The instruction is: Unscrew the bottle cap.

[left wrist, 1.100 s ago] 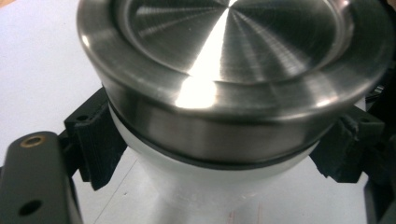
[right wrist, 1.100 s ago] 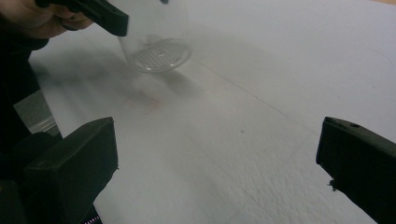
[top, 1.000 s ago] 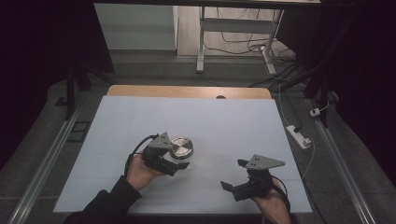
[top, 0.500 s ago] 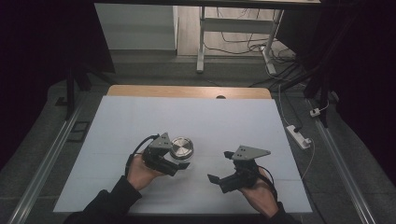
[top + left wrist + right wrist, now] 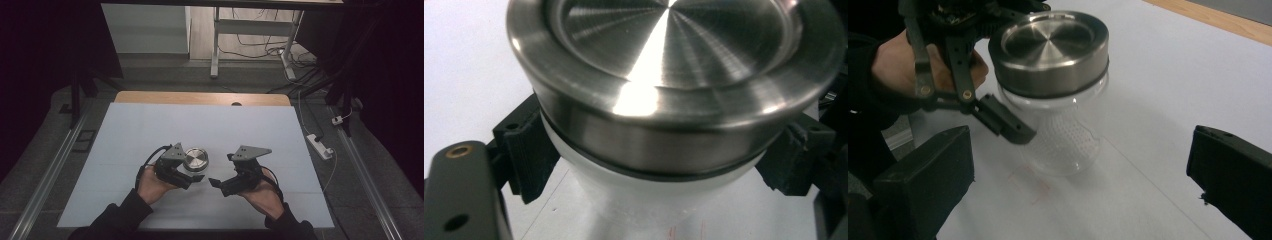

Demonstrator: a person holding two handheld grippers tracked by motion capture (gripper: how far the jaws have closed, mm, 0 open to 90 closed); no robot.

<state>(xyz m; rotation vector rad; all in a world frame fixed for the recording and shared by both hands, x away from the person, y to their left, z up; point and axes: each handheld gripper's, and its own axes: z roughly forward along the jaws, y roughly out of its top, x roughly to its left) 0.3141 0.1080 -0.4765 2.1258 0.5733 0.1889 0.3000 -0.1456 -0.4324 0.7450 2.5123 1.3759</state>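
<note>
Steel lid (image 5: 195,158) sits on clear jar (image 5: 1060,132), jar at near middle of white table sheet (image 5: 150,130). Left gripper (image 5: 192,177) clamped on jar just under lid. Right gripper (image 5: 216,183) just right of jar, jaws apart, empty. Risk: smooth jar can turn or slip in clamp (glass or plastic, cannot tell) if lid gets twisted. Wooden table edge (image 5: 200,98) beyond jar; dark room, floor cables (image 5: 260,47).

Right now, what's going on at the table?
A person works with a gripper in each hand on a white table. The left gripper is shut on a clear jar just under its steel lid, holding it upright on the table. The right gripper, jaws open, has come in from the right and now points at the jar without touching it. The lid is still on.
</note>
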